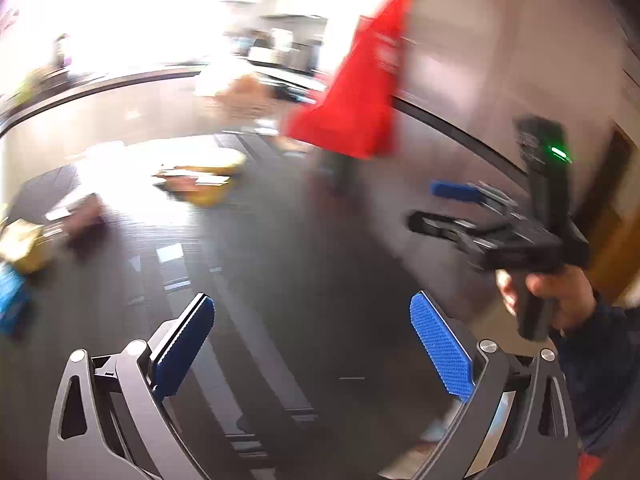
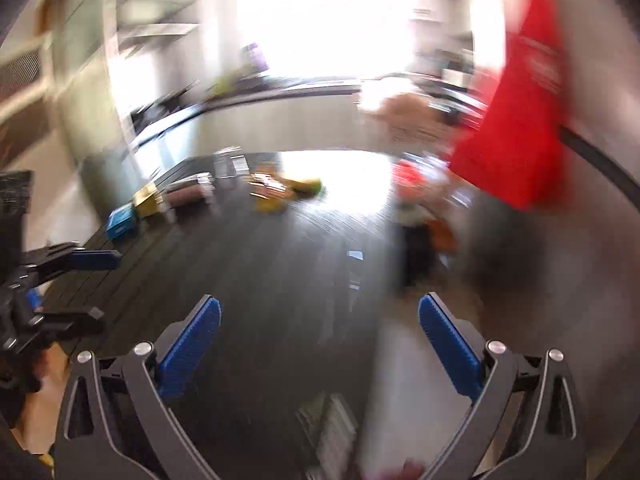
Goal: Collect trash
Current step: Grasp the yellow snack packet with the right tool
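Both views are smeared by motion. My left gripper [image 1: 312,304] hangs open over the dark slatted table [image 1: 280,264] with nothing between its blue pads. My right gripper [image 2: 320,304] is open and empty too; a hand holds it at the right of the left wrist view [image 1: 426,206]. Trash lies at the table's far side: a yellow wrapper pile [image 1: 200,184] [image 2: 280,192], a brown packet [image 1: 80,216] [image 2: 188,196], a gold packet [image 1: 24,244] [image 2: 148,200] and a blue box [image 1: 12,304] [image 2: 122,220]. A red bag [image 1: 360,92] [image 2: 516,120] hangs above the table's far right.
A long counter [image 1: 120,80] with blurred kitchen items runs behind the table under a glaring window. Orange and white items [image 2: 416,200] sit below the red bag. The left gripper [image 2: 102,286] shows at the left edge of the right wrist view. Pale floor lies right of the table.
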Available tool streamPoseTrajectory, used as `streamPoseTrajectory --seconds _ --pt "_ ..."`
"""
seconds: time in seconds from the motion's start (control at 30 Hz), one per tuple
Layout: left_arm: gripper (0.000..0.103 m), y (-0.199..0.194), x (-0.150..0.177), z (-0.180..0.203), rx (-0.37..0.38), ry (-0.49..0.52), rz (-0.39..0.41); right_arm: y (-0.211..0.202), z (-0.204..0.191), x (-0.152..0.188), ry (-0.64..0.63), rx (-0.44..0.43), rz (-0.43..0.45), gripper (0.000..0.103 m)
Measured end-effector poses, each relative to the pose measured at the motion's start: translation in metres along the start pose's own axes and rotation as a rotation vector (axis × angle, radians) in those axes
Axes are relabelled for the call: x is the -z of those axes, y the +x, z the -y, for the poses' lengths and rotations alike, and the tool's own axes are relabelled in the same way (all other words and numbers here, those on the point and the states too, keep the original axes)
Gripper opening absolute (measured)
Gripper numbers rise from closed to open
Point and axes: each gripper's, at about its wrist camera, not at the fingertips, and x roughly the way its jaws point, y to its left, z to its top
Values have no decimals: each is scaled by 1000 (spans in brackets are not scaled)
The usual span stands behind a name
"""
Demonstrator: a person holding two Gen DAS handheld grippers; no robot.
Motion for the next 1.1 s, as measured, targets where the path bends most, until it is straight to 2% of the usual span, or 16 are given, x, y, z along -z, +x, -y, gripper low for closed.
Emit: streamPoseTrajectory --seconds 0.1,0.17,0.33,0.43,0.53,0.67,0.73,0.77,0.97,1.1 --pt "95 -22 0 -59 -74 -82 36 105 -46 -69 -106 -12 -73 99" --pt "95 -32 2 -86 -103 -121 46 160 -68 -96 -147 -5 -125 99" --pt "95 -45 12 -135 -122 -193 50 267 -89 -133 -207 23 -233 98" --pt "95 -45 16 -149 -103 -220 55 308 -83 -138 -198 38 -298 97" --pt "95 -43 17 -160 -79 -237 62 331 -78 -135 -175 31 -346 92" --pt "95 -47 22 -170 -59 -257 77 339 -66 -129 -147 7 -374 78" --pt "95 -46 22 -173 -53 -271 83 338 -62 -131 -150 18 -366 57" --pt "95 -46 22 -174 -53 -273 85 335 -59 -133 -148 28 -362 33" --pt "95 -44 23 -171 -49 -280 84 319 -54 -131 -93 -53 -380 29" --pt "95 -46 22 -164 -60 -259 82 286 -49 -128 -18 -143 -330 18"
